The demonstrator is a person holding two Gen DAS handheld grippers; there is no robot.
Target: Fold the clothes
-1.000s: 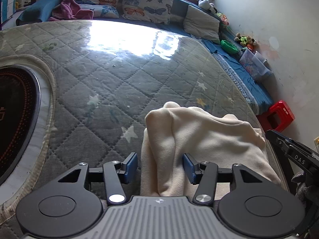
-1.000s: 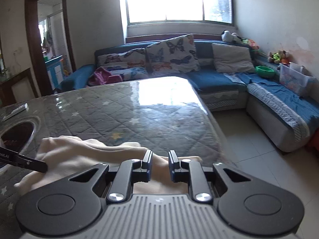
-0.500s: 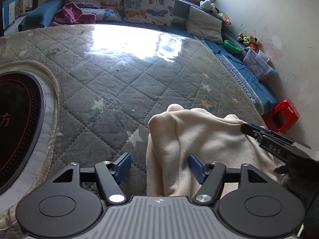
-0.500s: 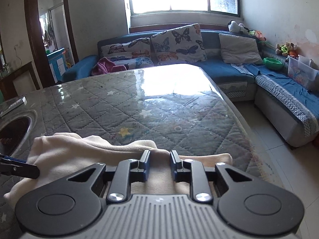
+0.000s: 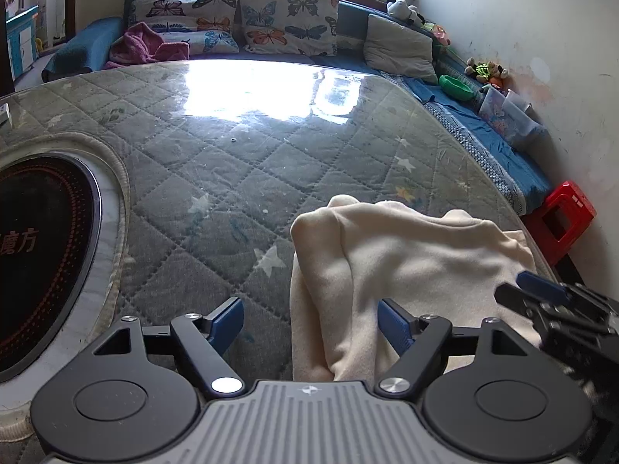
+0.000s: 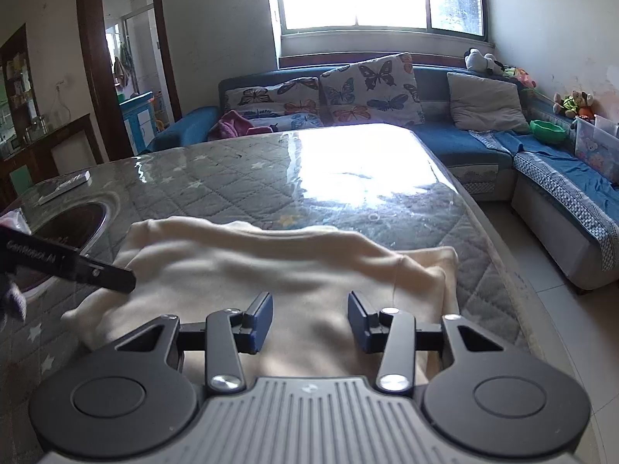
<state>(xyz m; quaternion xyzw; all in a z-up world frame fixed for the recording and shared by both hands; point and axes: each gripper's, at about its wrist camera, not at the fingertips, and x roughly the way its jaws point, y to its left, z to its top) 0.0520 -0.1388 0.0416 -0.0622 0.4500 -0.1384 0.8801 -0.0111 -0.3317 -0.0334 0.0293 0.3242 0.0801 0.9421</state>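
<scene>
A large table [image 5: 240, 178] fills both views, covered by a grey quilted cloth with pale stars under a glossy clear sheet that glares under the window. A round dark cooktop [image 5: 42, 247] is set into the table on the left side. A blue corner sofa [image 6: 464, 143] with butterfly cushions [image 6: 371, 89] lines the far wall.

On the near right part of the table, close to its edge, lies a cream fleece garment [image 5: 406, 270]. It is bunched into a thick, doubled-over bundle with soft rolled ridges. Its long axis runs left to right across the right wrist view [image 6: 278, 270], so it lies crosswise to both sets of fingers.

The left gripper [image 5: 309, 323] sits at the garment's left end. Its blue-padded fingers are spread wide and grip nothing; the left finger [image 5: 226, 323] is over bare quilted cloth, the right finger [image 5: 394, 326] is over cream fabric, and the garment's left edge falls between them.

The right gripper [image 6: 309, 321] hovers low above the garment's middle-right, fingers moderately apart and empty, fabric showing in the gap.

The bundle fits either a fold in the making or a completed fold; the pictures do not settle which. The left gripper is nearer the garment's left edge, the right gripper nearer its right end.
</scene>
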